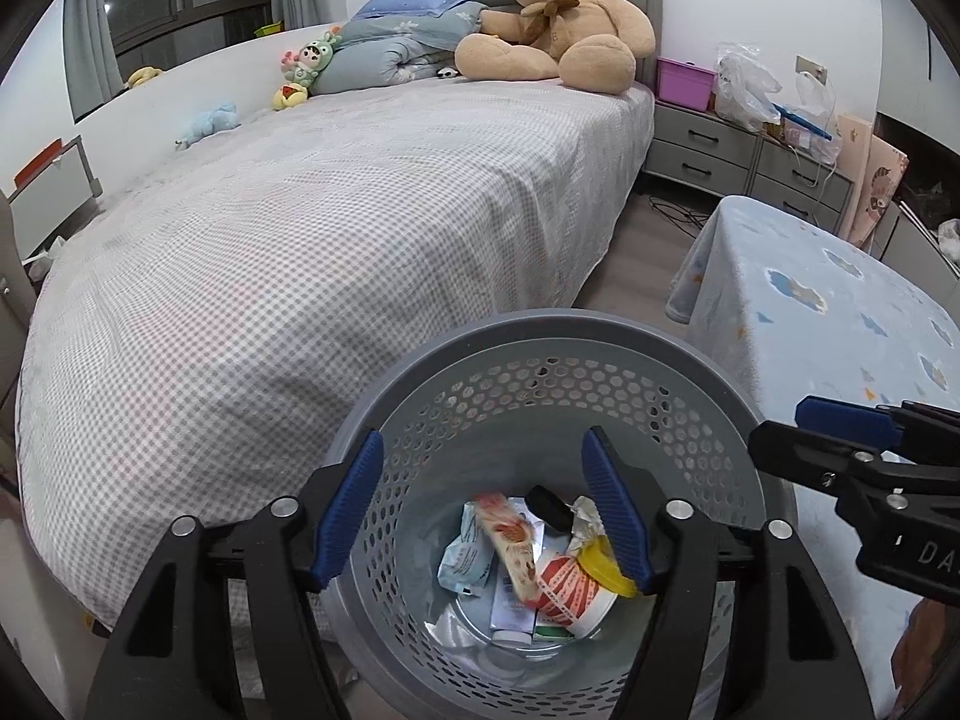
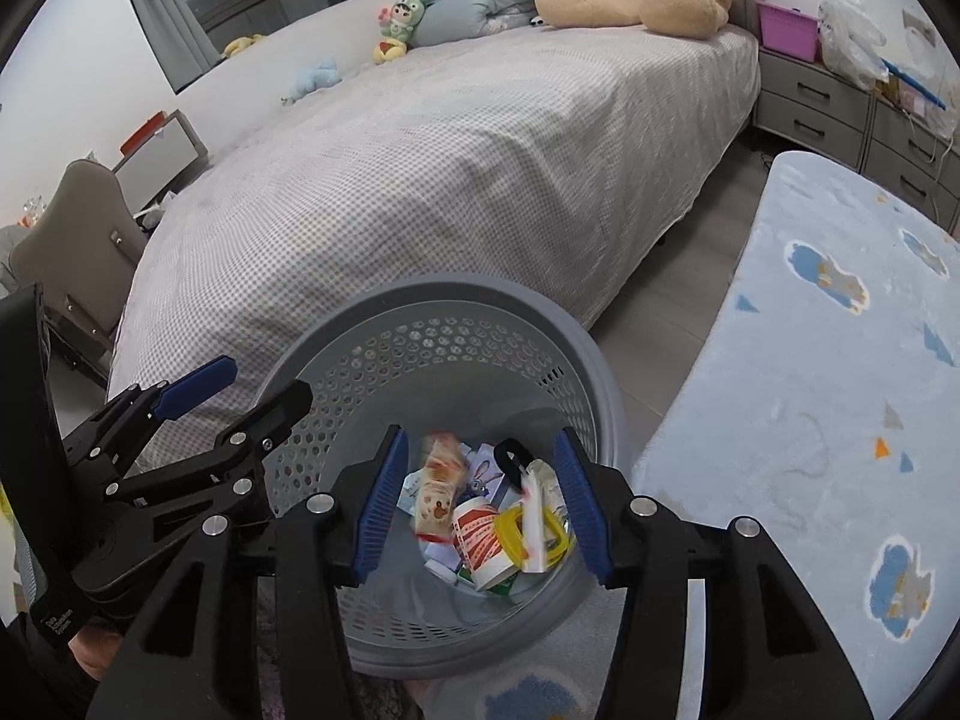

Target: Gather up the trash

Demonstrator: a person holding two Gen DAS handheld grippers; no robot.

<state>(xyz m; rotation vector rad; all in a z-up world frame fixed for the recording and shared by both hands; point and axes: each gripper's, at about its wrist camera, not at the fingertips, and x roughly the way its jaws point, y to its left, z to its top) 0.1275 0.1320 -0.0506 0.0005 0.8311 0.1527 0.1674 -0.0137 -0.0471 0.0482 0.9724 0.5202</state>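
Bedside, blurred wrappers (image 2: 441,492) fill the grey basket (image 2: 462,306) beneath parted tongs (image 2: 480,504).

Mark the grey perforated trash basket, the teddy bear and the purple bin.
grey perforated trash basket (image 1: 540,330), left wrist view, far rim.
teddy bear (image 1: 564,18), left wrist view, chest below the bow.
purple bin (image 1: 684,81), left wrist view, front wall, on the nightstand.

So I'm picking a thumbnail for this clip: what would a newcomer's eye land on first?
Probably the big tan teddy bear sitting at the head of the checked bed. Next, the grey perforated bin in the foreground, with wrappers and a red-and-white cup at its bottom. Both tools, left and right, hang open above it.
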